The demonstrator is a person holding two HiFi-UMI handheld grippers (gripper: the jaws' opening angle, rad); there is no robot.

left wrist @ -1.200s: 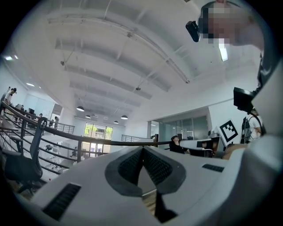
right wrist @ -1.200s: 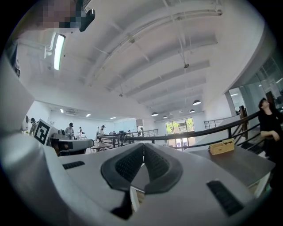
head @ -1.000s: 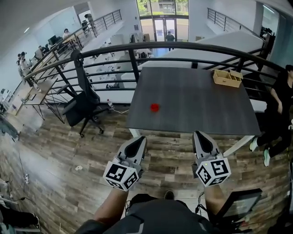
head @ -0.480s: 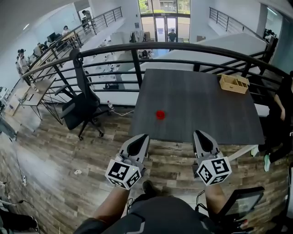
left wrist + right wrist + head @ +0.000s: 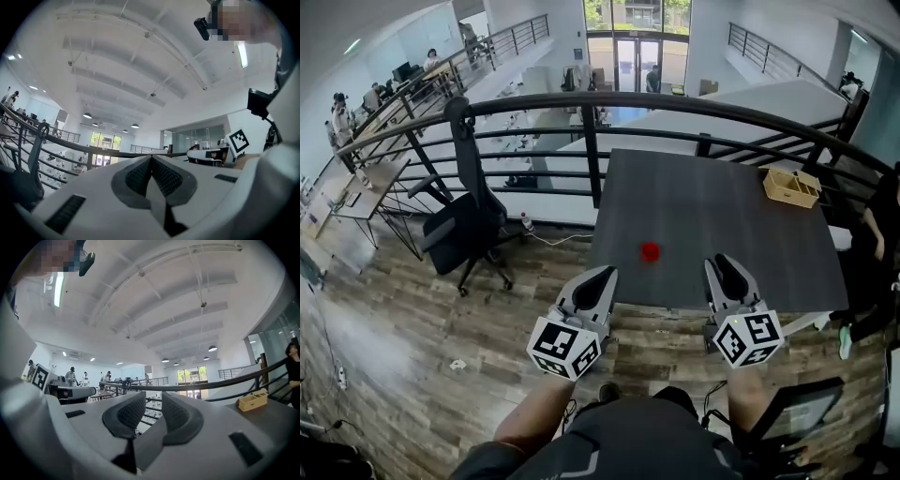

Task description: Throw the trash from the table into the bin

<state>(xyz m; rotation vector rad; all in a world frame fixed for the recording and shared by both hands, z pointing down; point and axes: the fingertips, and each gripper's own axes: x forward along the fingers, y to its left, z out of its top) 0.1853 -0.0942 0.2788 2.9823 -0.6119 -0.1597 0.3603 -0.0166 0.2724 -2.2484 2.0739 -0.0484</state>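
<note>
A small red piece of trash (image 5: 650, 251) lies on the dark grey table (image 5: 722, 206), close to its near edge. Both grippers are held level in front of that edge, over the wooden floor. My left gripper (image 5: 605, 275) is left of the red piece and short of it; its pads meet (image 5: 151, 161), so it is shut and holds nothing. My right gripper (image 5: 727, 263) is to the right of the red piece. Its jaws have just been opening and stand slightly apart (image 5: 153, 401), with nothing between them. No bin is in view.
A wooden box (image 5: 792, 186) sits at the table's far right corner, also visible as the box (image 5: 253, 401) in the right gripper view. A black railing (image 5: 581, 101) curves behind the table. A black office chair (image 5: 469, 216) stands left of it. A seated person (image 5: 877, 225) is at the right edge.
Both grippers have moved forward together toward the table. The table's near edge and the red piece are now much closer to their tips.
</note>
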